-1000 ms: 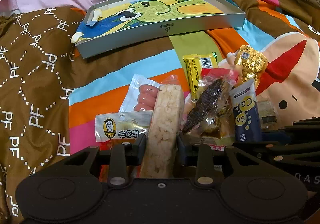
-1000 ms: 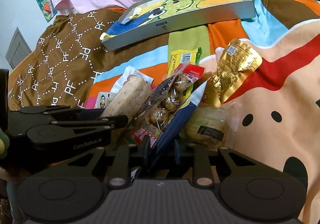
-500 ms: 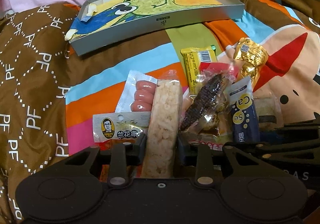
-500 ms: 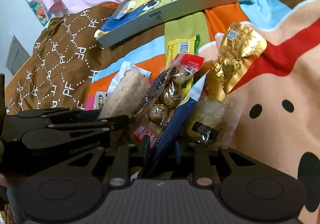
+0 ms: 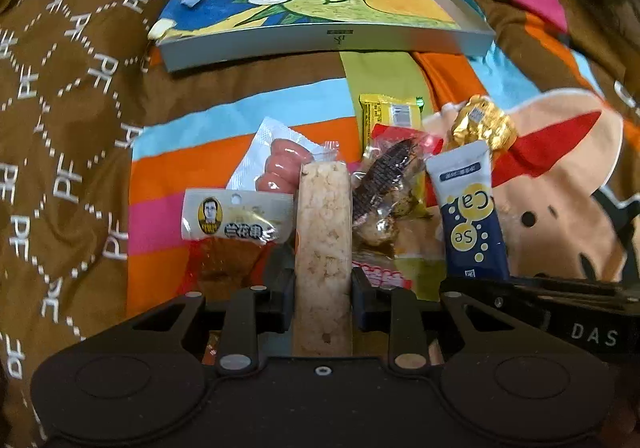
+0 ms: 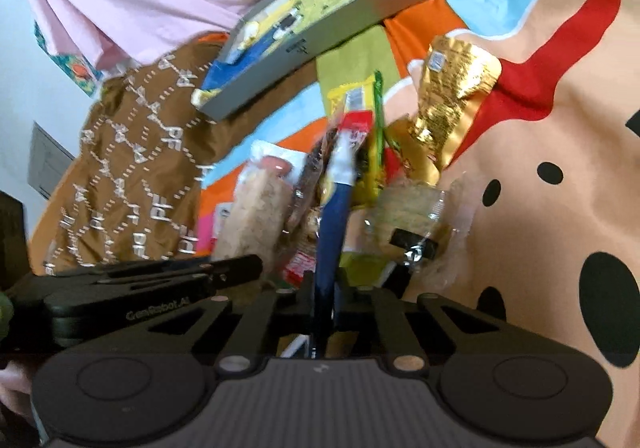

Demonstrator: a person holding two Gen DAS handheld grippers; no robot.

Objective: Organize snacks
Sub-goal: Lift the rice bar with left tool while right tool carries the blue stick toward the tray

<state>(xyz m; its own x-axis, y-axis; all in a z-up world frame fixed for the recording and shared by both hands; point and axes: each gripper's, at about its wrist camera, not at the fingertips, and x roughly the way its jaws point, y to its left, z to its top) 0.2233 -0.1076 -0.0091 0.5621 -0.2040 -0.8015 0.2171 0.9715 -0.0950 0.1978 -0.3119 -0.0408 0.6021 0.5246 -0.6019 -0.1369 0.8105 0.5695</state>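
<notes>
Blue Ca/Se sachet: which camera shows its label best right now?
The left wrist view. There the blue sachet faces the camera, its Ca and Se print sharp and legible. In the right wrist view the sachet appears edge-on and motion-blurred, clamped in the right tool, so its label cannot be read.

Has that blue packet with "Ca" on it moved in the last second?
Yes. In the right wrist view the blue packet, clamped in the right gripper, has turned edge-on and stands steeper, reaching up toward the grey tray.
</notes>
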